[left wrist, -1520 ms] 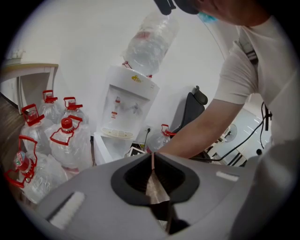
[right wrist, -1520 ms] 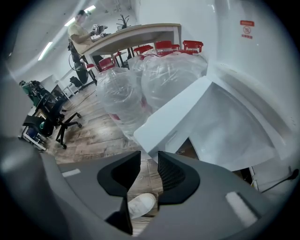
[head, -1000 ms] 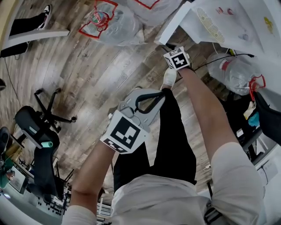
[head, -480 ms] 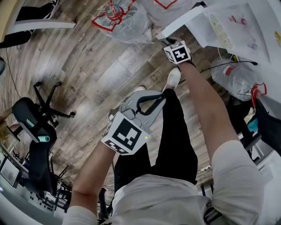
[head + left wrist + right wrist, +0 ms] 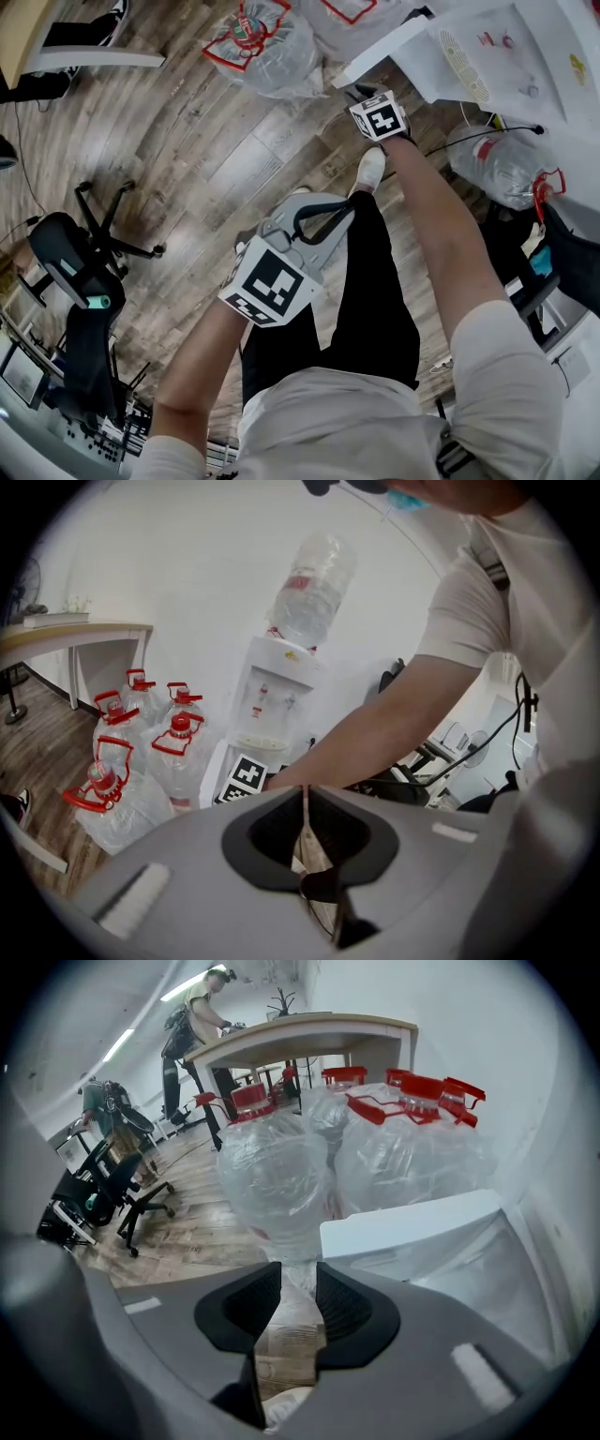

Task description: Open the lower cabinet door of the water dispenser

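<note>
From above, the lower cabinet door stands swung out at top right, beside the water bottles. The right gripper points down at its edge, arm outstretched. The left gripper hangs over the thighs.

Left gripper view: fingers together, water dispenser upright.

Right gripper view: fingers narrowly apart, empty.

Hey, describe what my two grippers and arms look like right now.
Both the left gripper and right gripper have smooth grey shells with black pads lining the jaws. Each carries a white cube printed with black square markers. The arms are bare below short pale sleeves.
</note>
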`<state>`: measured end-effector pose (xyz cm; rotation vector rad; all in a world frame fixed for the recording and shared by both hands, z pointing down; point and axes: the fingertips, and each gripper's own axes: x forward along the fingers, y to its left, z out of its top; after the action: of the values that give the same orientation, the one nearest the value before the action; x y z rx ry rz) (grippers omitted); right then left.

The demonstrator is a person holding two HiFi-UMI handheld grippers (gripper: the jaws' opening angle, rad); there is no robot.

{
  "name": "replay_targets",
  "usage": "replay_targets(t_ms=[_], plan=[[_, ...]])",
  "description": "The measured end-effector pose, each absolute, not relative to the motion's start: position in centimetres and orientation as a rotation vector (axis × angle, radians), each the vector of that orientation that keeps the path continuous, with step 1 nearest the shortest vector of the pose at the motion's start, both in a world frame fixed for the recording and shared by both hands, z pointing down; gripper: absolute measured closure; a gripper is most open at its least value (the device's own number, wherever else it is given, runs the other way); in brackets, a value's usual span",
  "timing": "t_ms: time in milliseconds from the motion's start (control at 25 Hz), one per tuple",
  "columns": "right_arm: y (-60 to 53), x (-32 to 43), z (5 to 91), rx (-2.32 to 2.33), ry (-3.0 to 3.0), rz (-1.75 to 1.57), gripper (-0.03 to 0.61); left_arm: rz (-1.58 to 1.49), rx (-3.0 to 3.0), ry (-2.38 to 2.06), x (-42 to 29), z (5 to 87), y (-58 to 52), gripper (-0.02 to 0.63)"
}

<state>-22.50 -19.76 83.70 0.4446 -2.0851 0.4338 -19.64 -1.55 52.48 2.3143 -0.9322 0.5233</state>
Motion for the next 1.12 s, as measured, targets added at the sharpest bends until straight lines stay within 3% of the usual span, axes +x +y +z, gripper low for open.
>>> replay_targets(t_ms=[480,1120], plan=[[-12.7,-15.6,66.6,0.664,-2.235,0.604,0.465,0.508,2.551,-0.696,-15.9,41.6,0.5,0.555],[5.1,-3.9,35.9,1.134,-2.437,0.628,0.549,0.56,2.695,-0.485,-14.6,30.8,6.5,0.555]])
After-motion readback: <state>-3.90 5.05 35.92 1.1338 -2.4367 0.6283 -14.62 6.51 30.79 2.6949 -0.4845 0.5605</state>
